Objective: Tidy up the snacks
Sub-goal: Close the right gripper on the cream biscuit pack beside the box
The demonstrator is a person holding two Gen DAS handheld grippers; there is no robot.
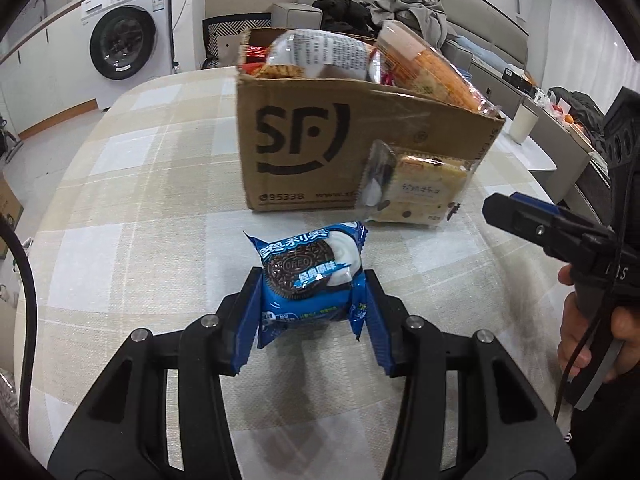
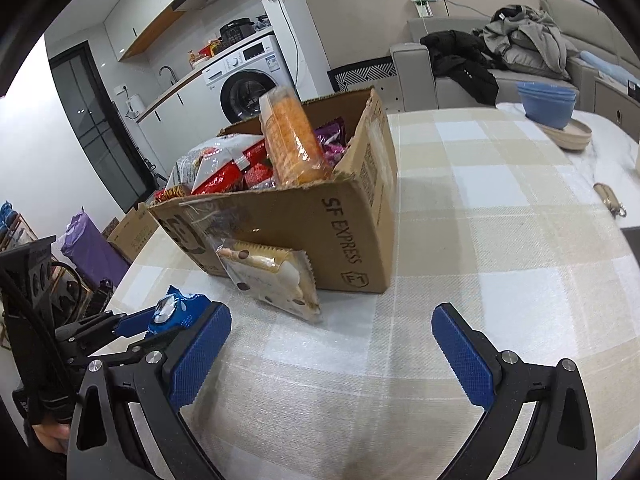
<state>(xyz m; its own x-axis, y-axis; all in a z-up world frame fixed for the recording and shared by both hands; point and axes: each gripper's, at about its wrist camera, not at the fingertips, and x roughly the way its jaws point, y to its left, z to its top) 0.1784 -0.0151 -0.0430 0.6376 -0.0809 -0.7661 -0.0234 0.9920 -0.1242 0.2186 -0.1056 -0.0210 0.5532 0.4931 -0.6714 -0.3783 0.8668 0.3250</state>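
Note:
My left gripper [image 1: 312,292] is shut on a blue Oreo packet [image 1: 308,276] and holds it just above the checked tablecloth, in front of the cardboard SF box [image 1: 320,140]. The box [image 2: 344,224] is full of snack packets, with an orange cracker pack [image 2: 292,140] standing up in it. A pale biscuit packet [image 1: 416,188] leans against the box's front corner; it also shows in the right wrist view [image 2: 272,276]. My right gripper [image 2: 332,324] is open and empty over the cloth, a little short of that packet. The left gripper with the Oreo packet [image 2: 176,308] shows at its left.
The table [image 2: 500,240] has a beige checked cloth. Blue bowls on a dish [image 2: 548,104] stand at the far right, keys [image 2: 610,200] near the right edge, a white cup [image 1: 524,122] behind the box. A sofa with clothes and a washing machine lie beyond.

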